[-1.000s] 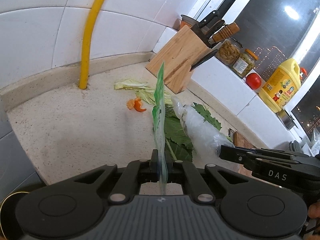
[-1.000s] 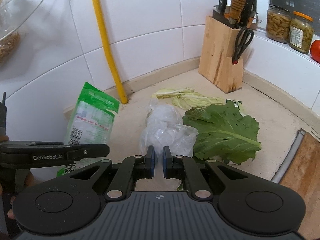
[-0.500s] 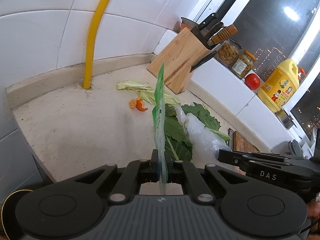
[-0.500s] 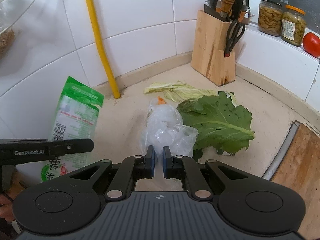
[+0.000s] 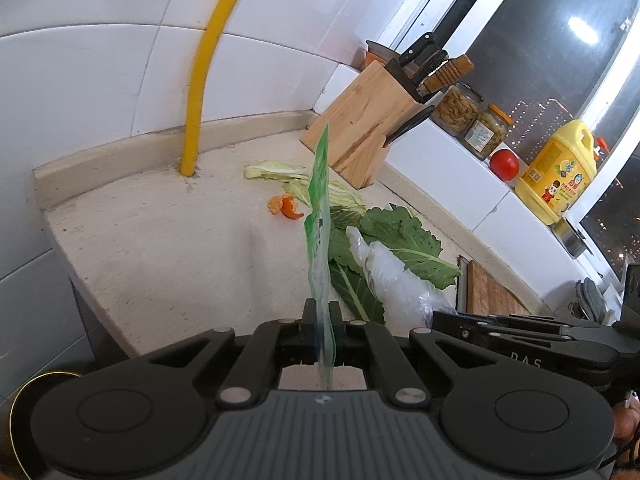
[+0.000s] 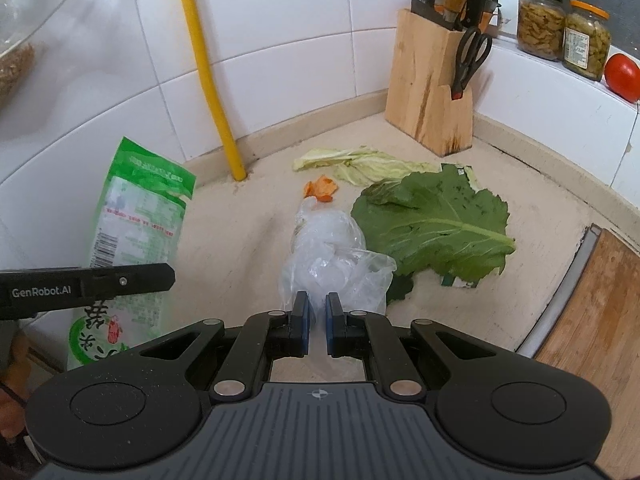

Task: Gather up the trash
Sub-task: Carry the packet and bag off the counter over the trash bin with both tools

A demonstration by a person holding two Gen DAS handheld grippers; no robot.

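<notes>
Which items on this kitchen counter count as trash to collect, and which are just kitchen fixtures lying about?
Trash:
green food packet, pinched in the left gripper
clear plastic bag, between the right gripper fingers
dark green leaf
pale cabbage leaf
orange peel

Bystanders:
knife block
two jars
tomato
oil jug
cutting board

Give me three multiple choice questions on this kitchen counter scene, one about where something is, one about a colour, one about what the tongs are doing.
1. Where is the orange peel?
A. on the cutting board
B. on the counter near the pale cabbage leaf
C. on the window ledge

2. What colour is the pipe on the tiled wall?
A. yellow
B. blue
C. grey

3. What are the left tongs doing?
A. open over the counter
B. gripping a knife
C. shut on the green packet

Answers: 1 B, it lies beside the leaf; 2 A, plainly yellow; 3 C, the packet stands pinched between them.
</notes>
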